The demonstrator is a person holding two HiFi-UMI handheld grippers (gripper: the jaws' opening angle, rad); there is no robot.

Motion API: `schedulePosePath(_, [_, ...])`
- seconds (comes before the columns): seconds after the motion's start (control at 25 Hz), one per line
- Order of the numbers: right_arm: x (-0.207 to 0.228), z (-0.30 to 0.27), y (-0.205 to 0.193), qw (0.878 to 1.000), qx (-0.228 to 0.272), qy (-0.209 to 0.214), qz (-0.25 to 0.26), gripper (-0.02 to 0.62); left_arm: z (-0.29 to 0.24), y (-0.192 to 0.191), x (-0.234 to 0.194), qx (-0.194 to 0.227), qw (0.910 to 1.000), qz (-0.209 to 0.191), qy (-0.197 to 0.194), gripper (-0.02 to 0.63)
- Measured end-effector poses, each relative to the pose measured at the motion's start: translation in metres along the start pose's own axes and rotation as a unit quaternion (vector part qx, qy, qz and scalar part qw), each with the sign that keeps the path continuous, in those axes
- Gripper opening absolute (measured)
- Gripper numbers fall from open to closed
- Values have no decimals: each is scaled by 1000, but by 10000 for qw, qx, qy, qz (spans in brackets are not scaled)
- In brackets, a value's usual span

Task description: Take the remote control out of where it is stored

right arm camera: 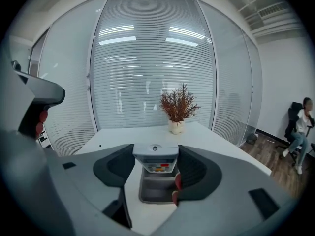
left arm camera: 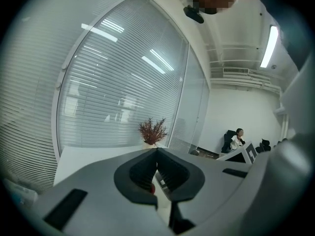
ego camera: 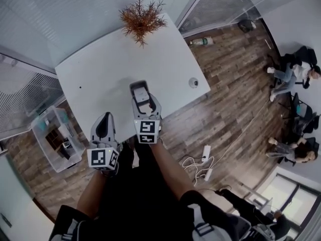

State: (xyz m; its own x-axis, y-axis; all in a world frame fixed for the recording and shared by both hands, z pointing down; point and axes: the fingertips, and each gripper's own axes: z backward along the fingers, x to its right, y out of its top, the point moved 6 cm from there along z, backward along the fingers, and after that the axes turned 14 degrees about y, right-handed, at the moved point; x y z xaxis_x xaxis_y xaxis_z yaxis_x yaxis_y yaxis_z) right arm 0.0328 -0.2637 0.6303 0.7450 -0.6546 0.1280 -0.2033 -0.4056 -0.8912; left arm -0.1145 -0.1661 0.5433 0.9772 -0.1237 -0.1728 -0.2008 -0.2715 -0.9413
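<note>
Two tongs in frame. Right tongs (right arm camera: 156, 154) grasp the remote control (right arm camera: 156, 162) across its width, pads pressed on both long edges near its top end, button face toward the camera. The remote's lower part sits in or just over the dark grey holder (right arm camera: 157, 193), which rests on the white surface (right arm camera: 221, 144) near the front edge. Judged: remote partly drawn out, not yet clear of the holder. The side grip is probably chosen because the holder's walls leave only the exposed upper end reachable. Left tongs (left arm camera: 157, 154) are clenched on nothing, held to the left of the right ones and apart from the holder, seemingly idle. They do not brace the holder, so it could drag along with the remote. Surroundings: potted plant (ego camera: 142, 18) at the far end and a small round object (ego camera: 193, 82) near the right edge, both well apart from the holder; nothing blocks the way up. On the floor: clear bin (ego camera: 55, 137), bottle (ego camera: 203, 41), power strip (ego camera: 206, 152). Seated people (ego camera: 296, 72) far right.
</note>
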Motion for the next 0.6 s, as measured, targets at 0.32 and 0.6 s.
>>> schedulePosePath(0.32, [-19, 48, 19, 9997, 196, -105, 30, 270, 27, 14, -9, 159, 9998, -40, -137, 7])
schedulePosePath(0.6, [-39, 71, 44, 9989, 463, -29, 39, 270, 47, 30, -8, 427, 9988, -71, -244, 8])
